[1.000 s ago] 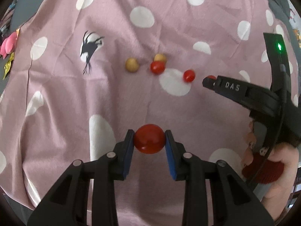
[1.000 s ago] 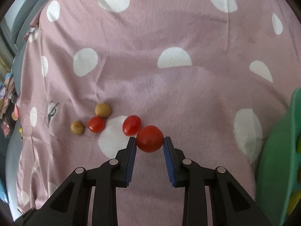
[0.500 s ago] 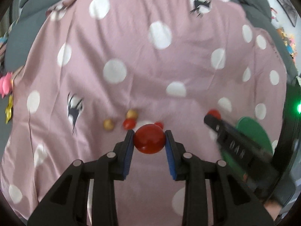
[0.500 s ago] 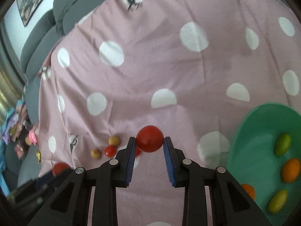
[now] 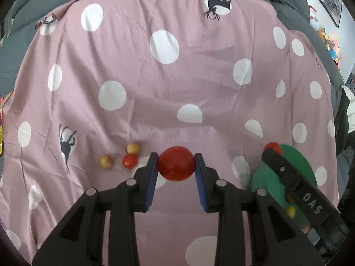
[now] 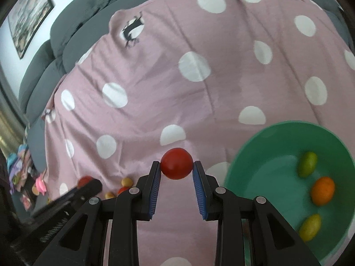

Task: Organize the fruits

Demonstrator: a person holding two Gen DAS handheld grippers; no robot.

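- Item, left: red tomato (image 5: 176,163) — I am clamping it across its widest part in my left gripper (image 5: 176,168), blue pads pressing on both flanks; it is sitting clear above the pink spotted cloth (image 5: 164,93).
- Item, right: second red tomato (image 6: 176,163), which I am pinching the same way in my right gripper (image 6: 176,171), close to the fingertips, just left of the green bowl (image 6: 241,161).
- Handling, judged: small, light, smooth-skinned and round, so each one is likely slipping forward if I am easing off; thin skin probably bruising or splitting under a hard squeeze. The widest part seems the right place to be holding.
- Pose: I am aiming both grippers forward and downward over the cloth; my right gripper is showing at the lower right of the left view, over the bowl.
- Stock in bowl: a green fruit (image 6: 307,164), an orange fruit (image 6: 322,190), a yellow-green fruit (image 6: 310,226).
- Stock on cloth: two tan fruits (image 5: 133,148) and one small red tomato (image 5: 130,161), lying close together.
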